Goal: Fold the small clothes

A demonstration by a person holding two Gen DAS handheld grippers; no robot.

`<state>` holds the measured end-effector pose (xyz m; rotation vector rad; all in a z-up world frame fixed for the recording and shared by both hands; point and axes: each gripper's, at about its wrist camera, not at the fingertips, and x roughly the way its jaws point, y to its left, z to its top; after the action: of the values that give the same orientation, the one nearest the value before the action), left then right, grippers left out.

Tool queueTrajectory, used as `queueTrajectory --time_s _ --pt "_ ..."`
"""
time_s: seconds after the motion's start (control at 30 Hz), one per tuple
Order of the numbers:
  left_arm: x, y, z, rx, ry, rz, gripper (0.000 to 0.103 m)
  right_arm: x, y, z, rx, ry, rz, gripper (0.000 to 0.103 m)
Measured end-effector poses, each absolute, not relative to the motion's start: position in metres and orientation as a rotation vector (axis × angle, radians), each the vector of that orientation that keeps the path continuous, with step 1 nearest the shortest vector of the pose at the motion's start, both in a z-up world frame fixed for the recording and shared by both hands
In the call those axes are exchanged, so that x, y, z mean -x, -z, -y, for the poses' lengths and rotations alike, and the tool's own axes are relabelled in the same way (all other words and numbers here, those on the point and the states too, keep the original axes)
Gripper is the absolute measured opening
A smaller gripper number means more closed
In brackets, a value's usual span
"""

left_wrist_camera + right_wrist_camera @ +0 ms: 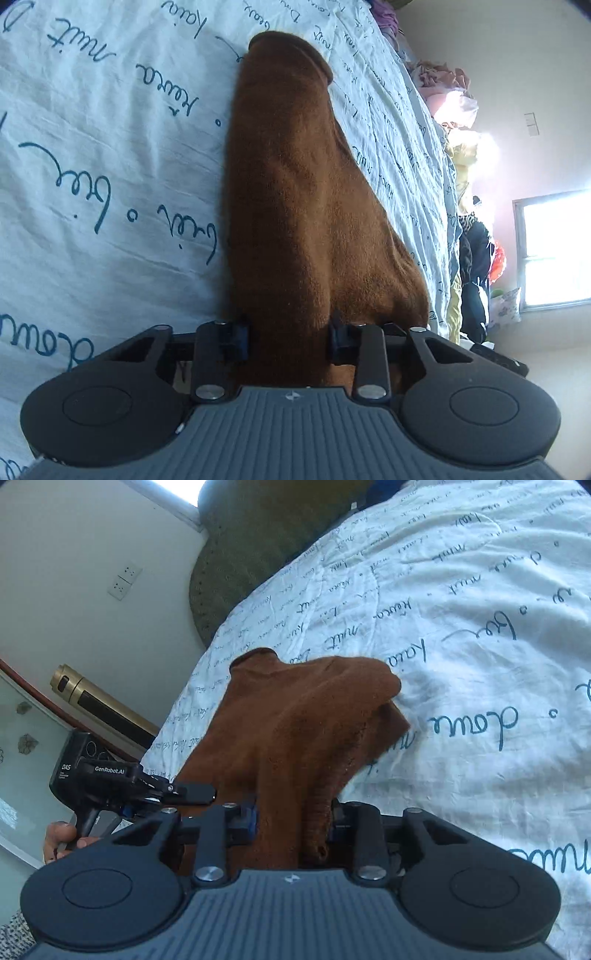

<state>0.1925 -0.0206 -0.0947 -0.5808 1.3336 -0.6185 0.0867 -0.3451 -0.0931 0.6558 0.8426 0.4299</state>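
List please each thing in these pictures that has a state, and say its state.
Brown garment: stretched out over the bed, gripped at one end by each gripper.
Left gripper: shut on the brown garment.
Right gripper: shut on the brown garment, by its bunched, ribbed edge.
Bedsheet: spread out, wrinkled.
Clothes pile: heaped, unfolded, at the bed's far edge.
Hand: closed around the left gripper's handle.

A brown fuzzy garment (295, 192) is lying stretched out on the bed, running straight ahead from the left tool's fingers, its near end sitting between them and its rounded far end well ahead. At the right tool, the same brown cloth (295, 731) is bunching between the fingers, one ribbed edge folding over.
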Motion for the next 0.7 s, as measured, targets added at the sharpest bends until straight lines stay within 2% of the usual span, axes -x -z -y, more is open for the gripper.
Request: queueTrajectory --time_s 0.1,0.27,0.4,0.5,0.53,0.57,0.6,0.63,0.67,0.7 --pt "-0.18 0.069 0.032 0.377 0.614 -1.225 0.029 -0.081 0.076 0.331 -0.595 -0.404 -0.812 0.028" --pt "-0.162 0.02 0.045 0.124 0.579 -1.035 0.028 -0.079 0.034 0.303 -0.515 -0.418 -0.736 0.027" --pt "-0.168 -0.008 0.029 0.09 0.55 -0.966 0.029 -0.088 0.018 0.288 -0.518 -0.427 -0.7 0.027" --pt "-0.187 0.01 0.014 0.121 0.534 -1.006 0.034 -0.11 0.032 0.279 -0.501 -0.389 -0.722 0.029" --pt "-0.193 0.023 0.01 0.13 0.527 -1.054 0.042 -0.119 0.042 0.275 -0.482 -0.365 -0.742 0.034" --pt "-0.197 0.037 0.004 0.129 0.483 -1.111 0.048 -0.13 0.058 0.274 -0.495 -0.348 -0.8 0.047" --pt "-0.197 0.047 -0.003 0.138 0.45 -1.132 0.057 -0.133 0.069 0.274 -0.501 -0.32 -0.849 0.061" --pt "-0.191 0.05 -0.013 0.177 0.464 -1.116 0.062 -0.128 0.073 0.272 -0.477 -0.289 -0.853 0.083" --pt "-0.182 0.052 -0.028 0.234 0.499 -1.112 0.068 -0.117 0.072 0.271 -0.464 -0.304 -0.838 0.089" --pt "-0.173 0.052 -0.038 0.271 0.521 -1.124 0.082 -0.108 0.071 0.272 -0.463 -0.334 -0.834 0.089"
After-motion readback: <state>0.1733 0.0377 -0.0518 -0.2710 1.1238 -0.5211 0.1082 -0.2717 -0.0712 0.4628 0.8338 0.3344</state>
